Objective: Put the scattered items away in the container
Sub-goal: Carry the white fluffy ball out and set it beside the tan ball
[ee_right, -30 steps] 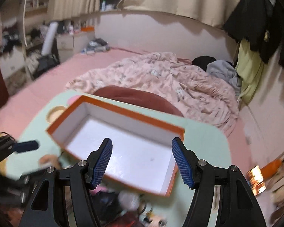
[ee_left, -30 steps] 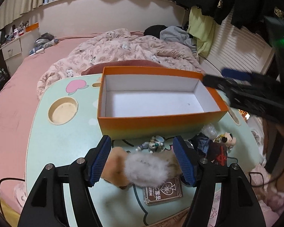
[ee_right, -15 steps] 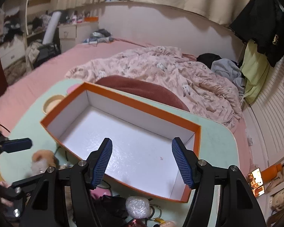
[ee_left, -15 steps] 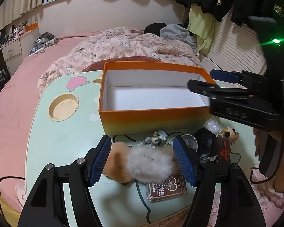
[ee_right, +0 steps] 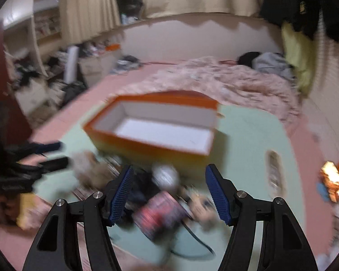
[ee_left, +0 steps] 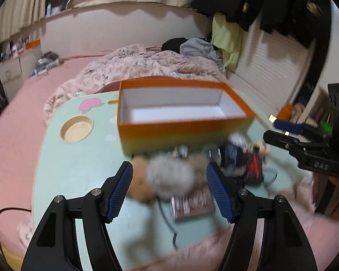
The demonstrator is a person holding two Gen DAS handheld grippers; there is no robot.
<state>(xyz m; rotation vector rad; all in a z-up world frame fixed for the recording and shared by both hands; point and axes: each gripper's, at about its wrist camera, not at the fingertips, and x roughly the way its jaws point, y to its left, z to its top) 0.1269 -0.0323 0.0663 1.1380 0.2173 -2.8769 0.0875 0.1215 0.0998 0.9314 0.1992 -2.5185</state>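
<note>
Toward the far edge of the pale green surface (ee_left: 79,164) stands the rectangular orange cardboard box with a white inside (ee_left: 180,115), its lid off and nothing in it. Along its near side lies the blurred clutter: a fluffy grey-and-tan plush toy (ee_left: 169,176), a brown card pack (ee_left: 192,205) touching it, and a dark red-and-black doll (ee_right: 160,212) near the surface's right edge. The left hand-held gripper (ee_left: 169,189) is released, framing the plush without touching. The right hand-held gripper (ee_right: 169,192) is likewise released above the doll.
</note>
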